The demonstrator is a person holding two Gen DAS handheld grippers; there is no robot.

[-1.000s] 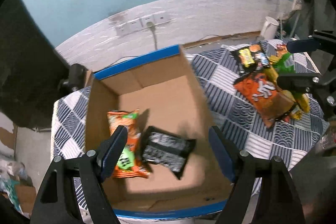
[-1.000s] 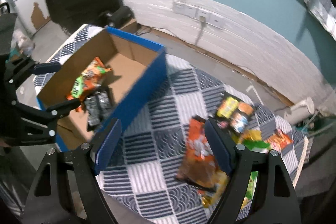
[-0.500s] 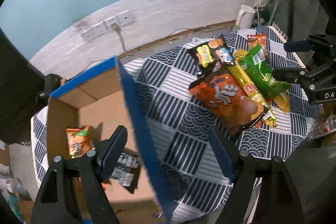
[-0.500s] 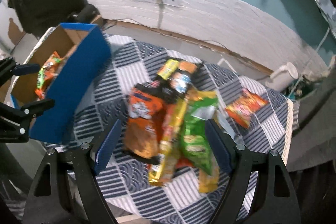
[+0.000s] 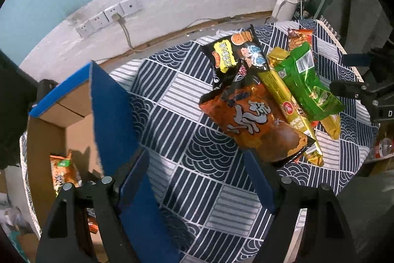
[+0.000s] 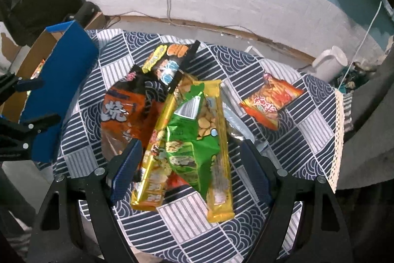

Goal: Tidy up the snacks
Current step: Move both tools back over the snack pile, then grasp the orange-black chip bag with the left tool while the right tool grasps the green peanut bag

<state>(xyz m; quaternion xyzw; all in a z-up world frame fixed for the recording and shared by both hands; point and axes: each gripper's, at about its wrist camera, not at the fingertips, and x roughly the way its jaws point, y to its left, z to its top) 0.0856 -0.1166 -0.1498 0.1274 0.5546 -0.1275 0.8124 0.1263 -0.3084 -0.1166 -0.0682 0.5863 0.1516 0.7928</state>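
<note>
Above the patterned table (image 6: 307, 120), both empty, wide-open grippers, left (image 5: 197, 179) and right (image 6: 189, 164), have been swung from the blue cardboard box (image 5: 110, 110) towards the heaped snack packets (image 6: 187, 130), presumably for another pick.

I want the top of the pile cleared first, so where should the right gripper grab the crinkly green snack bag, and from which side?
Take the crinkly green snack bag from above, across its narrow middle. It lies flat on top of the two long gold packets, and the open right gripper hangs over it. Probably pinch its puffed centre rather than a flat sealed end.
</note>
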